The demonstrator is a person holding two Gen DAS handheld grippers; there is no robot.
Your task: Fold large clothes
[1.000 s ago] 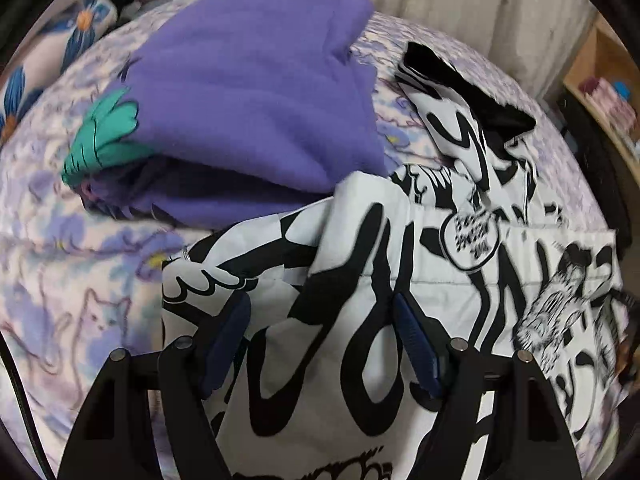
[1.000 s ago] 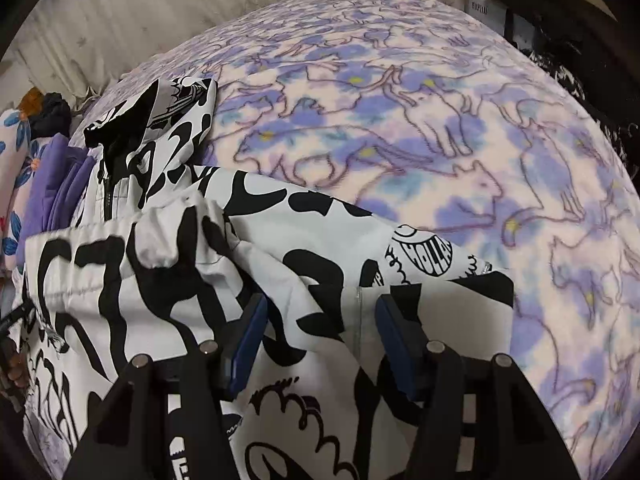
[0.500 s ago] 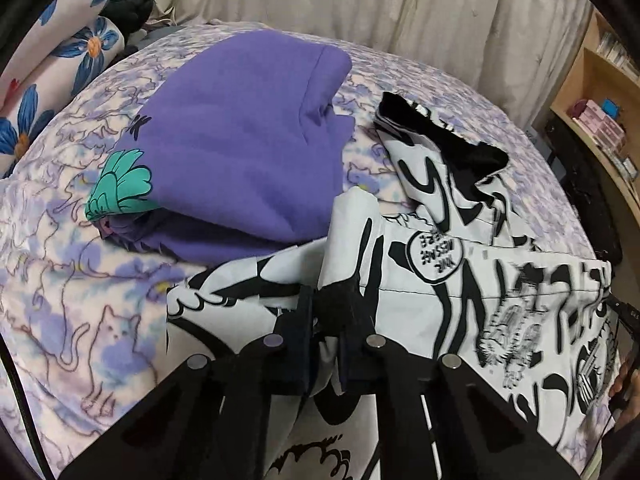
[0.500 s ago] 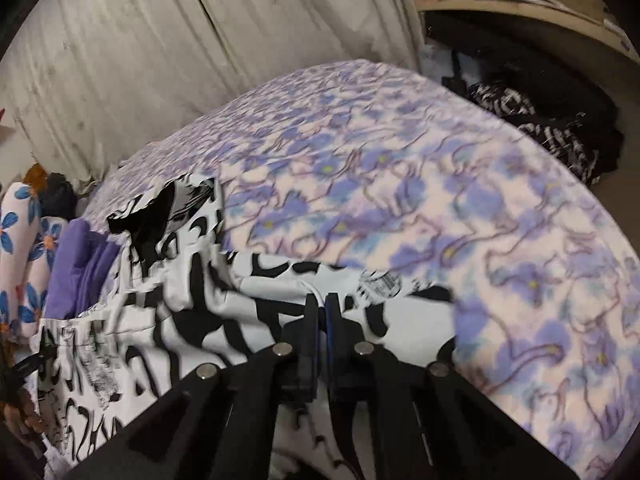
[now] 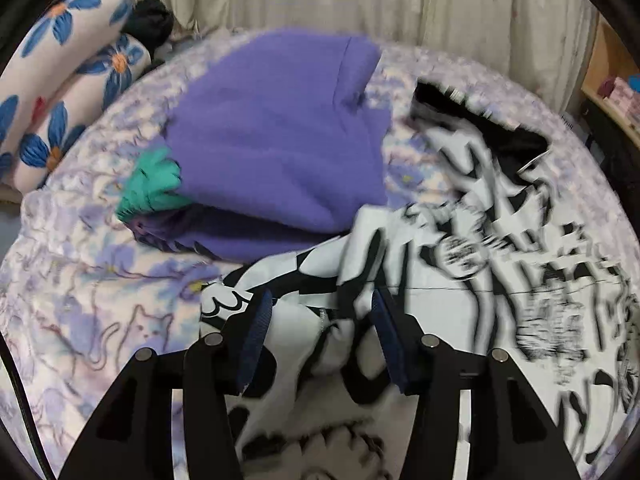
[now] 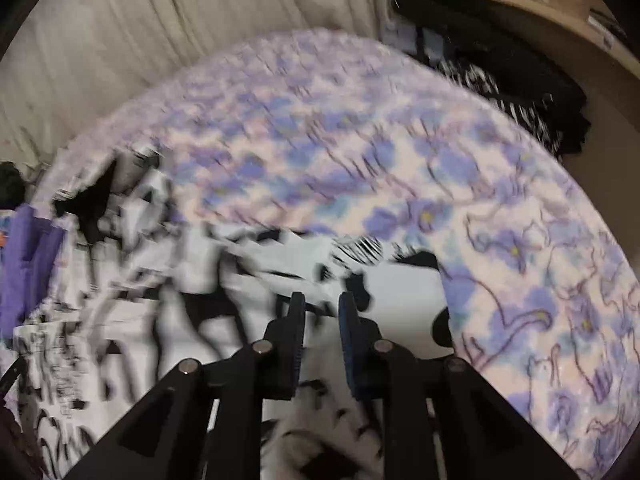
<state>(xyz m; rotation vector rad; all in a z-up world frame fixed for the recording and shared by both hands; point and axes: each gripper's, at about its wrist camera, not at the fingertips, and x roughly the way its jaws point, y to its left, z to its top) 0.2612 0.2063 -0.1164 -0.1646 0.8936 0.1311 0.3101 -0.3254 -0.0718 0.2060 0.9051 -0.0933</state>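
A bed (image 5: 100, 320) with a purple cat-print blanket, backed by a pale curtain (image 5: 400, 4), carries a folded purple garment (image 5: 276, 152) toward its pillow end and, just beside it, the black-and-white printed garment (image 5: 520, 280) spread along the near edge. Both claws are opening over that near edge, the left gripper (image 5: 322, 320) wide and the right gripper (image 6: 322, 312) only narrowly, with cloth between the jaws but apparently not pinched. One piece looks finished; this one seems only partly folded.
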